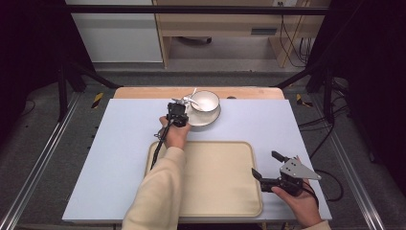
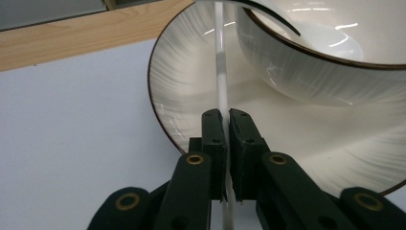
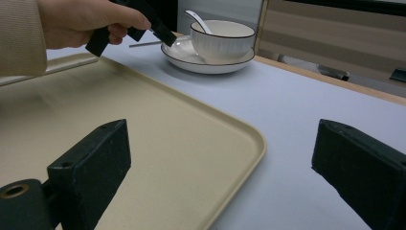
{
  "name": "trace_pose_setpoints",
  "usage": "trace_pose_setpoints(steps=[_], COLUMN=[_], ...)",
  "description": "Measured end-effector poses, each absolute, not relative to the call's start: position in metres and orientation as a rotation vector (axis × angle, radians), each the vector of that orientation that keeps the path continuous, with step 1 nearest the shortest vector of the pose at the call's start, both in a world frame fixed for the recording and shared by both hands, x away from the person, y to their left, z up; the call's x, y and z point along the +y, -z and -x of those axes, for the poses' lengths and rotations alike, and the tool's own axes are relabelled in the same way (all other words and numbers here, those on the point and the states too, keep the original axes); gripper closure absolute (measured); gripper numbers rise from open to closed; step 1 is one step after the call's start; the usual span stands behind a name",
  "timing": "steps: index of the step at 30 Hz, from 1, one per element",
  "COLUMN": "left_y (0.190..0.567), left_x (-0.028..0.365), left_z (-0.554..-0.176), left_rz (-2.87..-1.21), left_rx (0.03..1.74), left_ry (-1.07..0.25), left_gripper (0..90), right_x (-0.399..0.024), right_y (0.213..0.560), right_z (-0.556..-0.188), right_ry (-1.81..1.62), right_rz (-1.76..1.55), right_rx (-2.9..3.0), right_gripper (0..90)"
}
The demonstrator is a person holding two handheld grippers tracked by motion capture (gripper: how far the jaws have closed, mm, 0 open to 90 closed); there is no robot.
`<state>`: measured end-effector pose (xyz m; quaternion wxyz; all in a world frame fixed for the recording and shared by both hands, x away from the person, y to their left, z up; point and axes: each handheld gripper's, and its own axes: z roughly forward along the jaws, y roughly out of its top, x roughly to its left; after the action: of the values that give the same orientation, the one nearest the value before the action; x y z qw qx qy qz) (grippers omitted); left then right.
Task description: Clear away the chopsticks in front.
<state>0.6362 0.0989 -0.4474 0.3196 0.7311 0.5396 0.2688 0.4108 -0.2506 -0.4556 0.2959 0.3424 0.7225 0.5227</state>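
A white bowl (image 1: pixel 206 99) (image 3: pixel 222 39) stands on a white plate (image 1: pixel 209 119) (image 2: pixel 191 81) at the far middle of the table. A white spoon (image 3: pixel 196 19) rests in the bowl. My left gripper (image 1: pixel 183 106) (image 2: pixel 225 116) is at the plate's left rim, shut on a thin pale utensil handle (image 2: pixel 220 72) that lies across the plate. My right gripper (image 1: pixel 265 164) (image 3: pixel 222 132) is open with nothing between its jaws. It hovers over the right edge of a beige tray (image 1: pixel 215 182) (image 3: pixel 143 120).
The tray sits on a pale blue table top (image 1: pixel 119 143) near the front edge. A wooden strip (image 1: pixel 143 92) runs along the table's far edge. Dark frame bars (image 1: pixel 72 72) stand at both sides, and cables (image 1: pixel 330 143) trail at the right.
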Motion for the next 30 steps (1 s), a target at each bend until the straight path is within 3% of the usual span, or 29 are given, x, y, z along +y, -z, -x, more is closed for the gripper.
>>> trace_pose_setpoints(steps=[11,30], left_y=[0.408,0.408], left_x=[0.138,0.179], left_z=[-0.607,-0.508], left_rz=[-1.826,-1.711], left_rx=[1.480,1.530], left_ry=[-0.697,-0.714], left_gripper=[85.2,85.2], right_x=[-0.250,-0.248], right_y=[0.454,0.453], right_z=[-0.410,-0.408], right_ry=[-1.403,-1.409], right_rz=[-0.907,-0.888], right_rx=[1.921,1.918], right_gripper=[6.1,6.1])
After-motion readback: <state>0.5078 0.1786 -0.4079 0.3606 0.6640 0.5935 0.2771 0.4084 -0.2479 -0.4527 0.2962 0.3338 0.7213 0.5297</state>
